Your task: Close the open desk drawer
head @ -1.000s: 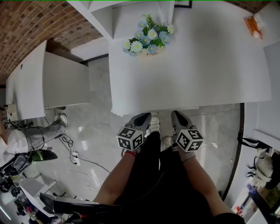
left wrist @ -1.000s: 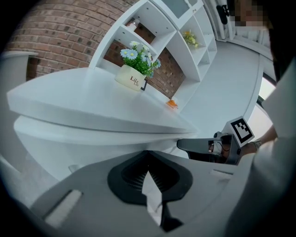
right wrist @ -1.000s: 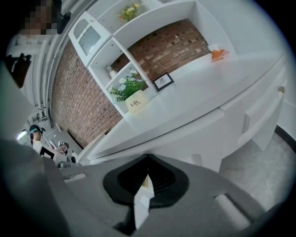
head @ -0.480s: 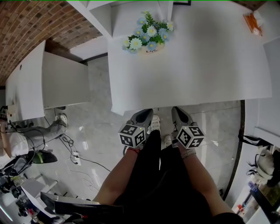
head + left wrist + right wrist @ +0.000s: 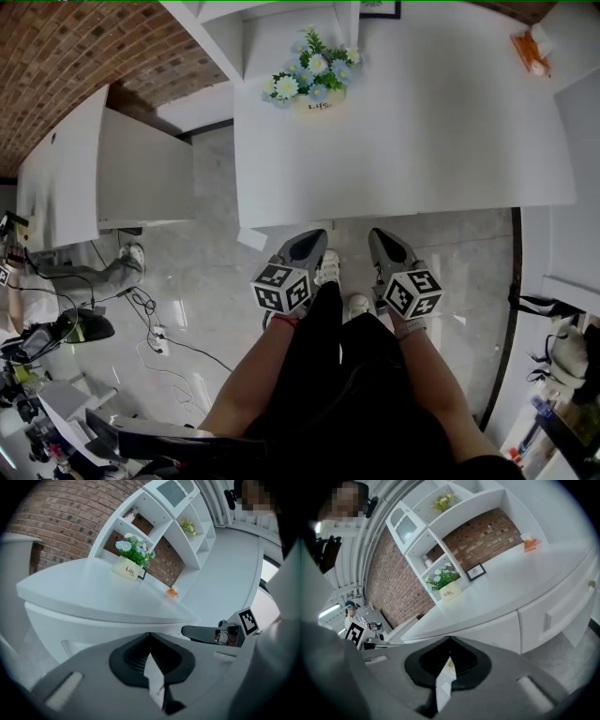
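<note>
Both pairs of jaws are pressed together at the tips, with nothing between them. The left gripper (image 5: 309, 242) and the right gripper (image 5: 382, 240) are held side by side, near the front edge of the white desk (image 5: 422, 141). The drawer (image 5: 93, 637) sits under that edge, directly ahead; I cannot tell how far it is open. A flower pot (image 5: 314, 80) stands at the back of the desk.
</note>
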A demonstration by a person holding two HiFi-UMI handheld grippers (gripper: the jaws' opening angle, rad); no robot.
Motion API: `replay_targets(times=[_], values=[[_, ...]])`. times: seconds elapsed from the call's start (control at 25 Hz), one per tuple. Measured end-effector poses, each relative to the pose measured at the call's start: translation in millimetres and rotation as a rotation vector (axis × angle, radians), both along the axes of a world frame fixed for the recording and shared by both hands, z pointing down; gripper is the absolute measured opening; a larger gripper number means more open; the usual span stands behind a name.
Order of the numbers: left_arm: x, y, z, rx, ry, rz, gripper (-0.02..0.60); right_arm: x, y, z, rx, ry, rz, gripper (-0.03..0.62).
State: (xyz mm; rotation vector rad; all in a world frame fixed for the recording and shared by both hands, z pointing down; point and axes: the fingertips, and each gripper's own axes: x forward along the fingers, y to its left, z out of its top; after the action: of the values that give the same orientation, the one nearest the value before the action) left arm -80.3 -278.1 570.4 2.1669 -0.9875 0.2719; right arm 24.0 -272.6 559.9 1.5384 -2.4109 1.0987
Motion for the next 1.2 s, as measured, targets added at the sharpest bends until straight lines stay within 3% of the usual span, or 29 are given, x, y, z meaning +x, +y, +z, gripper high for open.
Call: replay_targets(times=[0.44,1.2], values=[[-18,31,-56,0.139,0.001,-0.137,0.003,19,31,-74,0.242,0.105,-0.146,0.002],[-44,93,-154,0.4,0.008,-0.295,0.003,19,97,-157,0.464,0.149,-0.256,0.002]])
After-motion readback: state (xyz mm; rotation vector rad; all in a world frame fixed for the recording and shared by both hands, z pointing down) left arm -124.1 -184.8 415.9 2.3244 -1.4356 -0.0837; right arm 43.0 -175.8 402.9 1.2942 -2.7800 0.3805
